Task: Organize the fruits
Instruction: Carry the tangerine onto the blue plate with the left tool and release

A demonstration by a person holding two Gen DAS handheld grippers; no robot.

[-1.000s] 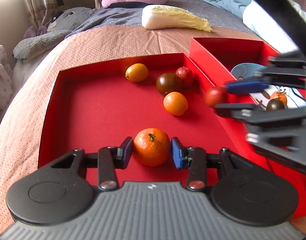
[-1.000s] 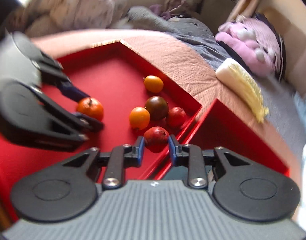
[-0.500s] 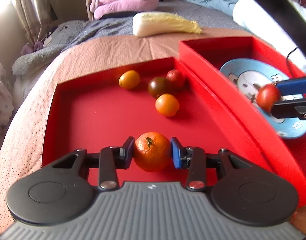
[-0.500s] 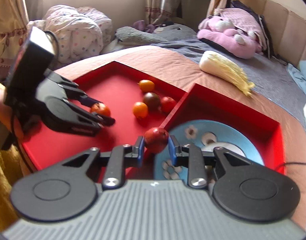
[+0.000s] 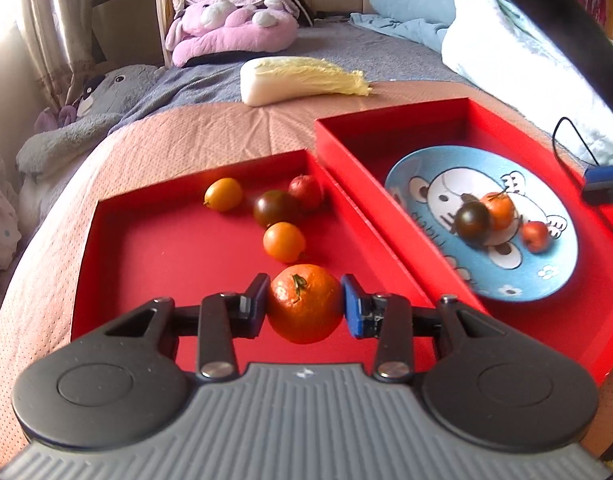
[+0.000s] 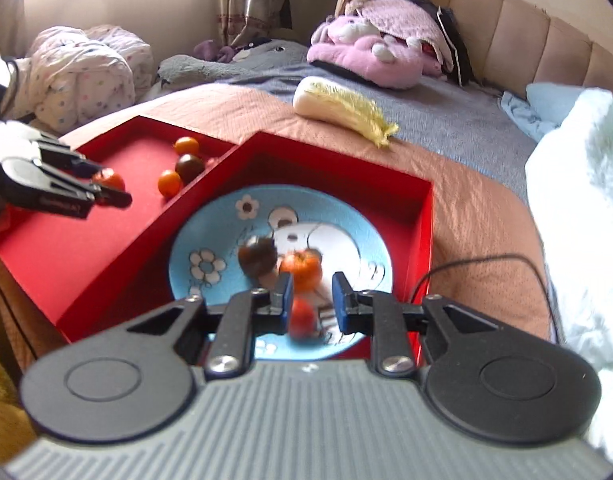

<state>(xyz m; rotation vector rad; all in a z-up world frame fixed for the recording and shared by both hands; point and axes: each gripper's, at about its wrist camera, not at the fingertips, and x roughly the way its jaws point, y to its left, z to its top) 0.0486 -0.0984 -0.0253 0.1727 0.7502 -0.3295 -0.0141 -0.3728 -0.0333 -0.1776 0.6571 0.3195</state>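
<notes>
- We grip a round orange mandarin with a green stem scar (image 5: 304, 304) in the left gripper (image 5: 303, 306), low centre of the left wrist frame. Its blue pads clamp both flanks, and the fruit is raised clear of the shallow red cardboard tray (image 5: 146, 264), apparently to be carried across.
- Right of centre, a blue cartoon-printed plate (image 5: 422, 166) sits in a second red tray (image 5: 386, 120) and looks like the collecting spot. It holds a dark brown tomato (image 5: 472, 220), an orange fruit (image 5: 500, 210) and a small red fruit (image 5: 536, 236).
- Our right gripper (image 6: 312, 300) hovers over the plate. Its jaws have just been closing and stand narrow, gripping nothing; the small red fruit lies blurred beneath.
- Four fruits wait in the first tray, mid-frame.
- A pale napa cabbage (image 5: 302, 80) lies on the bed at upper centre, outside both trays.
</notes>
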